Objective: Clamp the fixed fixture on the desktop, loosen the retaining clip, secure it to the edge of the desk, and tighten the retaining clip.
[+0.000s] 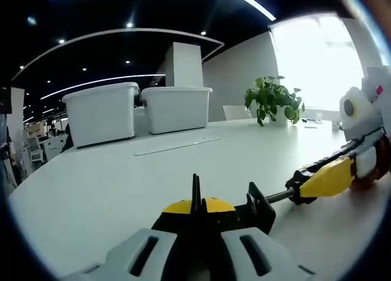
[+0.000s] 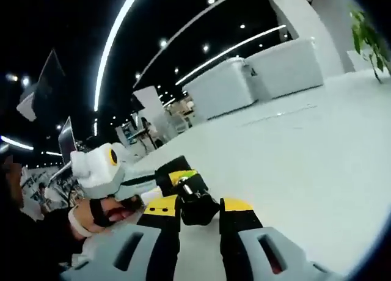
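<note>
A black and yellow bar clamp (image 1: 327, 178) lies low over the white desk (image 1: 104, 189). My left gripper (image 1: 197, 223) is shut on the clamp's black and yellow jaw end, which stands up thin between its fingers. From there a metal bar runs right to the yellow handle, where the other gripper (image 1: 366, 119) comes in. In the right gripper view, my right gripper (image 2: 198, 212) is shut on the clamp's black handle end (image 2: 194, 203). The left gripper's white body (image 2: 101, 165) and the hand holding it (image 2: 101, 215) sit just left of it.
Two white storage bins (image 1: 101, 113) (image 1: 177, 107) stand at the back of the desk, with a long flat strip (image 1: 177, 145) lying in front of them. A potted plant (image 1: 273, 98) stands at the back right. An office with monitors (image 2: 67, 140) lies beyond the desk edge.
</note>
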Available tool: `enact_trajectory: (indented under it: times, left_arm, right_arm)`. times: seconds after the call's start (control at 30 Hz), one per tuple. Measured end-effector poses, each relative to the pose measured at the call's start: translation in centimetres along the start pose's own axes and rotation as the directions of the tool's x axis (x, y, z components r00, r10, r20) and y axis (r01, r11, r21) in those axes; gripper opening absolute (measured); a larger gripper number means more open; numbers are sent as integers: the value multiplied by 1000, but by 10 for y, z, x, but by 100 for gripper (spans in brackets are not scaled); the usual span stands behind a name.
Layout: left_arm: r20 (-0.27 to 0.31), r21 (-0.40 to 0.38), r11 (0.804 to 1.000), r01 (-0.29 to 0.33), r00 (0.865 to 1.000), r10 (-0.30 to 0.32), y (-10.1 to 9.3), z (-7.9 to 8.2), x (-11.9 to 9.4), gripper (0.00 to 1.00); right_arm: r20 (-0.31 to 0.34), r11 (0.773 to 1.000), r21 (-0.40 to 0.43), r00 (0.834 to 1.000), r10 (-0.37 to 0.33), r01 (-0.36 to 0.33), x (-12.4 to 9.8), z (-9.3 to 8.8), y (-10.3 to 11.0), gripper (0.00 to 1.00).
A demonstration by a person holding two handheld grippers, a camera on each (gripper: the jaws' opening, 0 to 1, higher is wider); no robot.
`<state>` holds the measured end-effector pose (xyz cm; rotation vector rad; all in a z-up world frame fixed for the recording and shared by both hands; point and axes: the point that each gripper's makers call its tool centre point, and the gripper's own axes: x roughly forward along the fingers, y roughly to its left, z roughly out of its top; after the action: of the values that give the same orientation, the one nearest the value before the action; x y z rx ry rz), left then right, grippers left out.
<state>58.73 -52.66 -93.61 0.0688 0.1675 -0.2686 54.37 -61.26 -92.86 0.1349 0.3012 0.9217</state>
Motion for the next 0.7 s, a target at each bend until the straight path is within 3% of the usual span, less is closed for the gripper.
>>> enact_trajectory:
  times: [0.07, 0.17, 0.2, 0.3, 0.37, 0.5, 0.53, 0.57, 0.63, 0.7]
  left_arm:
    - [0, 1, 1000, -1, 1000, 1, 1, 0, 1, 4]
    - [0, 0, 1000, -1, 1000, 1, 0, 0, 1, 4]
    - [0, -1, 1000, 0, 1000, 0, -1, 0, 0, 4]
    - [0, 0, 1000, -1, 1000, 1, -1, 0, 0, 4]
    - [0, 0, 1000, -1, 1000, 1, -2, 1, -1, 4]
    - [-1, 0, 1000, -1, 1000, 1, -3, 1, -2, 4]
    - [-1, 1, 1000, -1, 1000, 1, -3, 1, -2, 4]
    - [-1, 2, 1000, -2, 1000, 2, -3, 1, -2, 4]
    - [-1, -1, 1000, -2, 1000, 2, -4, 1, -3, 4]
    - [-1, -1, 1000, -3, 1000, 3, -4, 1, -4, 4]
  right_arm:
    - [8, 994, -105, 1000, -12, 13, 1, 1, 1, 23]
    - [26, 957, -286, 999, -30, 36, 1, 3, 5, 23]
    - [37, 929, -367, 999, -35, 47, 1, 4, 6, 23]
    - [70, 765, -639, 996, -48, 82, 3, 7, 9, 23]
    - [79, 697, -711, 995, -53, 93, 4, 7, 11, 23]
    - [98, 601, -792, 994, -54, 110, 2, 6, 13, 23]
    - [106, 552, -825, 993, -57, 120, 2, 6, 15, 23]
    - [115, 527, -841, 992, -51, 124, 3, 8, 14, 23]
    - [120, 512, -849, 991, -54, 131, 3, 8, 13, 23]
    - [121, 517, -846, 991, -55, 132, 2, 9, 13, 23]
